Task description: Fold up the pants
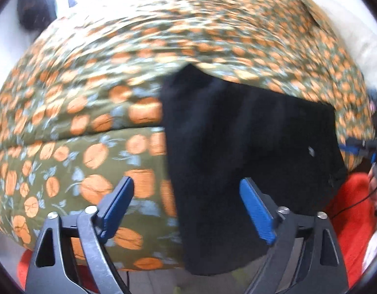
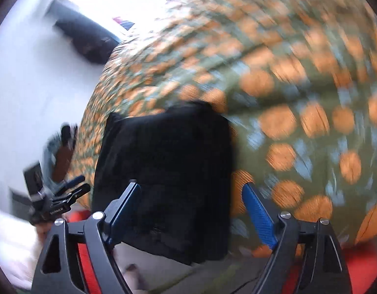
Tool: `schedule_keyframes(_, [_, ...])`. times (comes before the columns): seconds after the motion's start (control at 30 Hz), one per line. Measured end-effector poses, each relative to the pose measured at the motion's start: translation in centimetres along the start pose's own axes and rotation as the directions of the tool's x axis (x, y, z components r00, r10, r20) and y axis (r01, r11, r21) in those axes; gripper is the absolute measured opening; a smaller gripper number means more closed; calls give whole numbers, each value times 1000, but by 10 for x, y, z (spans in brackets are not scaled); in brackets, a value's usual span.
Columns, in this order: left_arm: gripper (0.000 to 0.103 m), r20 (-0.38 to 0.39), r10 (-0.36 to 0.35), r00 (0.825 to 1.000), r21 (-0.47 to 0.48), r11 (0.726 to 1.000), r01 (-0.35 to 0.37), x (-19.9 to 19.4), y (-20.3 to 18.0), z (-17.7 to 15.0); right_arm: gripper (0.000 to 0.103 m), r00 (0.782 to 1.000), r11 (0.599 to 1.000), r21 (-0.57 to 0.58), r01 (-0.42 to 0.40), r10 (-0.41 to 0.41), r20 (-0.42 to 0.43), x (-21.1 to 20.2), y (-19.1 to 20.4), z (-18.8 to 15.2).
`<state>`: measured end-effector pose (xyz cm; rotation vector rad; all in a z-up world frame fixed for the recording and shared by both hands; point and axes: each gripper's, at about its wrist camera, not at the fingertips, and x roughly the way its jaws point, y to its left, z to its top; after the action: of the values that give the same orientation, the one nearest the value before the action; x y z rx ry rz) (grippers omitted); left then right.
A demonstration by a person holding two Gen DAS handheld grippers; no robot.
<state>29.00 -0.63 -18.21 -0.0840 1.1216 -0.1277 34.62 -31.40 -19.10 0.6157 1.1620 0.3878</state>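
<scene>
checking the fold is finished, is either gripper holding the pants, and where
Nothing is held. The left gripper and right gripper both stand open above the folded black pants on the bedspread.

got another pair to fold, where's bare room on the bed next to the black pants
Widest bare patch: the pumpkin-print bedspread on the left of the folded black pants, and all of it beyond them. The pants hang over the near edge, where both the open left gripper and open right gripper crowd in.

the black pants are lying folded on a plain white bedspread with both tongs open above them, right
Not quite: the bedspread is olive green with an orange pumpkin print, as the left wrist view shows. The folded black pants do lie on it, and both tongs are open.
</scene>
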Motion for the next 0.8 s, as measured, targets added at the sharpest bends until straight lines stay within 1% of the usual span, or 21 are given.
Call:
schedule_keyframes(0.03, [90,-20,-18,1000,-37,999,17,4,11,2,84,1000,999,51,-15,15,-18,3,-15,1])
schedule_keyframes(0.1, [90,-68,-93,993,-124,989,84,19,32,3,84,998,994,97,-48,52,-42,10,-31,1])
schedule_keyframes(0.17, [90,-110,-145,983,-165,978,126,34,36,2,84,992,986,134,-98,107,-61,21,-40,3])
schedule_keyframes(0.23, [90,-145,-186,972,-155,974,164,49,26,0,86,984,978,148,-144,157,-78,31,-41,4])
schedule_keyframes(0.27, [91,-158,-212,964,-133,972,192,57,17,0,86,980,975,151,-166,180,-87,37,-39,5])
schedule_keyframes(0.3, [91,-166,-219,961,-120,972,201,61,11,0,86,974,971,147,-188,204,-100,42,-35,6])
schedule_keyframes(0.37, [91,-176,-222,959,-111,972,205,65,-1,3,86,974,978,120,-172,187,-130,50,-25,8])
schedule_keyframes(0.4, [79,-177,-240,955,-114,968,222,65,-5,4,86,972,985,73,-157,167,-164,55,-15,9])
schedule_keyframes(0.43, [66,-178,-258,950,-113,964,240,63,-10,6,77,969,989,32,-147,150,-194,59,-7,8])
schedule_keyframes(0.47, [59,-174,-226,959,-92,973,213,60,-16,7,69,968,992,-20,-127,119,-222,62,4,6])
schedule_keyframes(0.5, [38,-166,-200,966,-55,980,193,53,-23,10,57,971,992,-84,-97,76,-227,62,15,4])
schedule_keyframes(0.53, [24,-152,-194,969,-31,981,192,42,-29,12,46,972,989,-114,-92,64,-228,60,22,4])
schedule_keyframes(0.57, [23,-137,-213,967,-25,977,212,30,-32,15,42,975,986,-141,-88,56,-214,55,31,4])
schedule_keyframes(0.6, [22,-116,-239,964,-28,971,238,19,-34,20,37,980,981,-171,-91,57,-191,45,46,5])
schedule_keyframes(0.63, [22,-96,-270,958,-33,963,268,8,-33,25,34,981,976,-189,-106,71,-180,38,56,6])
schedule_keyframes(0.67, [22,-67,-294,953,-21,956,293,-7,-36,34,34,983,965,-233,-123,86,-164,30,74,9])
schedule_keyframes(0.7, [22,-44,-286,957,-1,958,286,-17,-37,41,33,985,952,-278,-127,87,-151,25,91,13])
schedule_keyframes(0.73, [22,-9,-262,965,25,965,262,-28,-40,53,33,986,941,-311,-131,90,-142,22,104,18])
schedule_keyframes(0.8, [22,47,-222,974,53,974,220,-40,-37,73,33,988,915,-378,-140,103,-117,20,135,38])
